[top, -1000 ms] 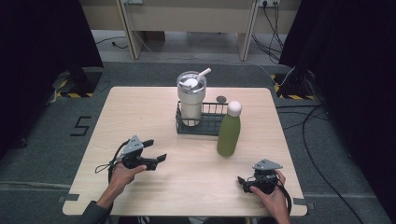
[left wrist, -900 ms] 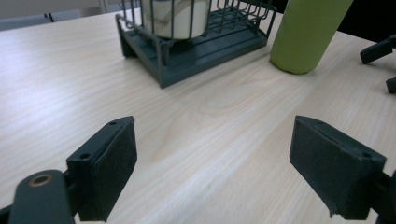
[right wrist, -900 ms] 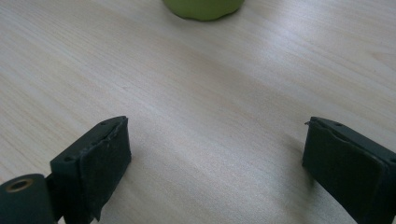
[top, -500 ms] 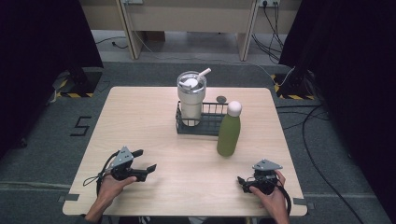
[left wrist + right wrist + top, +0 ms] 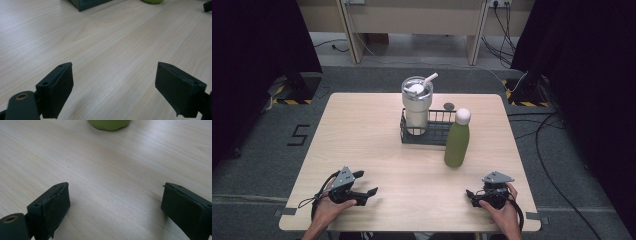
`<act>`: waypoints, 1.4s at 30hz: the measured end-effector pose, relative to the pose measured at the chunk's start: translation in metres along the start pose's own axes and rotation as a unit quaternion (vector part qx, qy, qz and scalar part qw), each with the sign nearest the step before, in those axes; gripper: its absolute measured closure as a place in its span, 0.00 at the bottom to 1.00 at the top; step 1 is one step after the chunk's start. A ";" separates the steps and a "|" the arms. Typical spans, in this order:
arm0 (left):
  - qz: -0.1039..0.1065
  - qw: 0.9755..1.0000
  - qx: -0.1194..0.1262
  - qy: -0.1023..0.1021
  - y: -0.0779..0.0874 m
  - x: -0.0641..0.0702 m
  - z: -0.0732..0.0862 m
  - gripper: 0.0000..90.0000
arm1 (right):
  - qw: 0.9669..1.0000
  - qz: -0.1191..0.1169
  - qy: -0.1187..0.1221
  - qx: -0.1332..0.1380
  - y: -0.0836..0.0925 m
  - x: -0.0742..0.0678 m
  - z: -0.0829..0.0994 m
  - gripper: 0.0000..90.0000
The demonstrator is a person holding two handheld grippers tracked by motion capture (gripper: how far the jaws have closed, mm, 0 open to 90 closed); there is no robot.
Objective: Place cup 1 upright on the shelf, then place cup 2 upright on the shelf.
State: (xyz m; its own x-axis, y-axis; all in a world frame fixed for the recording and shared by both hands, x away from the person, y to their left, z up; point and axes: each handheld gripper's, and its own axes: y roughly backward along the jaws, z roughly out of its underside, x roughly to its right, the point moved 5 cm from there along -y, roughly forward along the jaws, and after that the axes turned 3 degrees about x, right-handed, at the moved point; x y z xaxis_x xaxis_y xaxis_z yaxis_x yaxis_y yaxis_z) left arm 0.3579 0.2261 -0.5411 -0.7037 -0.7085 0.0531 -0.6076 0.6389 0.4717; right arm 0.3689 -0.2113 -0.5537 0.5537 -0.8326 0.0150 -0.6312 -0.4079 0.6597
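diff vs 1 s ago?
The left tongs, open and empty, drew back toward the table's near edge. The right tongs, also open and empty, stayed put. Green bottle, tumbler and wire rack unchanged.

The left gripper [image 5: 362,184] now sits lower in the high view than a second ago, closer to the table's [image 5: 362,130] near edge and farther from the black wire rack [image 5: 432,134]. Its jaws stand wide apart over bare wood, nothing between them.

Table [image 5: 362,130]: rack [image 5: 439,134], green bottle [image 5: 456,144]
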 end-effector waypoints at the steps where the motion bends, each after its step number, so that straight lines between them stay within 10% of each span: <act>1: 0.000 1.000 -0.002 0.002 0.001 0.000 0.002 0.16 | 1.000 0.000 0.000 0.000 0.000 0.000 0.000 0.10; 18: -0.025 0.996 -0.087 -0.001 0.011 -0.001 0.025 0.16 | 1.000 0.000 -0.001 0.000 0.000 0.000 0.000 0.10; 42: -0.031 0.996 -0.086 0.000 0.010 -0.001 0.025 0.15 | 0.999 -0.006 0.009 0.043 0.005 -0.003 -0.006 0.17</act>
State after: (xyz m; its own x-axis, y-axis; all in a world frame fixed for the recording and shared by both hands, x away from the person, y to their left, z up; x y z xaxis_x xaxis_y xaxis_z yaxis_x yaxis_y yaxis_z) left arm 0.3437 0.2408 -0.5582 -0.6672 -0.7446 0.0195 -0.5771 0.5333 0.6185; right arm 0.3670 -0.2090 -0.5459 0.5709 -0.8207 0.0213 -0.6684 -0.4496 0.5925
